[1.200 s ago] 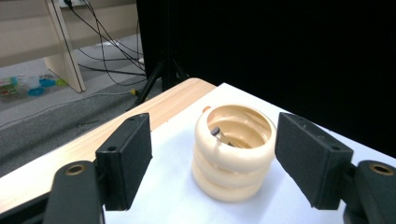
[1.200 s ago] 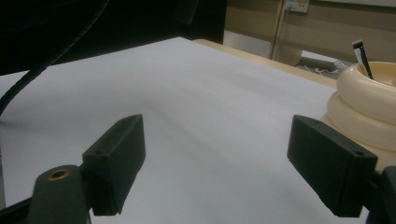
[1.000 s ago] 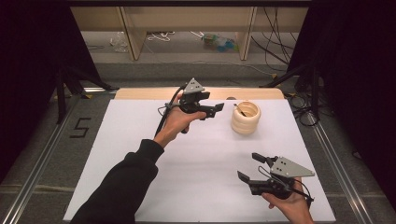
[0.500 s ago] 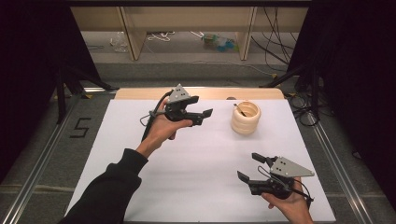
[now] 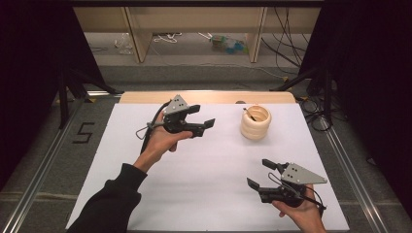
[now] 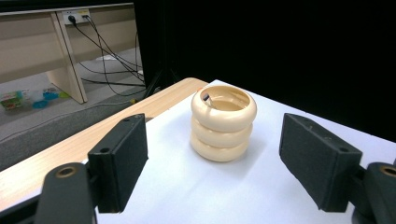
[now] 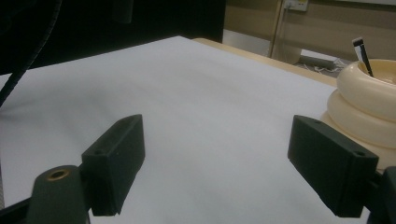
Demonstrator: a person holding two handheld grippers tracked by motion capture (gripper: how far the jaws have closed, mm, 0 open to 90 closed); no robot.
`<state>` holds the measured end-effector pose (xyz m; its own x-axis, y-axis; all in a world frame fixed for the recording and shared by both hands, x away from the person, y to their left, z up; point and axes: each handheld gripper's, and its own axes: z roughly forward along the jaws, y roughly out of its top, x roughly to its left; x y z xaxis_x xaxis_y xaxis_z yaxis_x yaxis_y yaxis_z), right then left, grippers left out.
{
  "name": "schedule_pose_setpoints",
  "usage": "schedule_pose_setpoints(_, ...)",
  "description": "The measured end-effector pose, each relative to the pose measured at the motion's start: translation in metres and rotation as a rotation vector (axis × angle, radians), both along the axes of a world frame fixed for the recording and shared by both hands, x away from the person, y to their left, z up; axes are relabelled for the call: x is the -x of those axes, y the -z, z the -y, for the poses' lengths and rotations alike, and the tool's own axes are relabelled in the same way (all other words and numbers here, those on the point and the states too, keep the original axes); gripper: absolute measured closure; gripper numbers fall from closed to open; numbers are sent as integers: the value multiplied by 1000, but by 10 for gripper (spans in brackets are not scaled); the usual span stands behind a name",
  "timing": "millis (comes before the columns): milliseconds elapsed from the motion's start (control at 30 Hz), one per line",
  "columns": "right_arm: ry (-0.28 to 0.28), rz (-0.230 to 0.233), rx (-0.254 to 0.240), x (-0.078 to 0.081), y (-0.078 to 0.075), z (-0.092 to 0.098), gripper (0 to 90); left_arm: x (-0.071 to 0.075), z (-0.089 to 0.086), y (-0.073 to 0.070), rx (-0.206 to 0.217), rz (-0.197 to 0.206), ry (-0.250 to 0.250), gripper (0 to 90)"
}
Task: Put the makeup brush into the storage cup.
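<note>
Looks to me like this is right at the start or right at the end of something: the cream ribbed holder (image 5: 256, 123) sits upright toward the far right of the white tabletop (image 5: 204, 194) with a thin dark stick (image 5: 249, 114) leaning inside it, and nothing is being held. The left gripper (image 5: 204, 118) is up in the air pointing at the holder, fingers (image 6: 119, 163) spread wide, well short of it. The right gripper (image 5: 261, 174) hangs low near the front edge, also wide open and empty, so any actual grabbing is not yet done.
</note>
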<state>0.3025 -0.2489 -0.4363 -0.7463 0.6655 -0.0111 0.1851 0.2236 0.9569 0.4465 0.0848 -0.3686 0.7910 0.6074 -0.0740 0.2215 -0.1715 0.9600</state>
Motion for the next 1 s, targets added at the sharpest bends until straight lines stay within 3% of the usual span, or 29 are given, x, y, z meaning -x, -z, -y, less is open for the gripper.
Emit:
schedule_pose_setpoints(333,6,-13,13,1,-2,1,199,11,-12,-2,21,15,4,221)
schedule_pose_setpoints(500,6,-32,8,3,-3,1,199,18,-13,0,1,33,17,215)
schedule_pose_setpoints(567,3,-7,11,1,-3,1,199,21,-14,1,-18,52,12,212)
schedule_pose_setpoints(700,10,-27,4,3,-3,1,199,26,-17,3,-8,47,24,200)
schedule_pose_setpoints(733,5,5,-8,0,-2,1,198,28,-18,4,-5,44,28,197)
schedule_pose_setpoints(900,5,5,-9,0,-2,1,197,33,-26,9,-1,36,19,192)
schedule_pose_setpoints(967,11,-26,6,3,-4,2,197,35,-30,11,-1,32,11,190)
schedule_pose_setpoints(1000,11,-17,7,2,-4,2,197,35,-32,12,3,31,6,189)
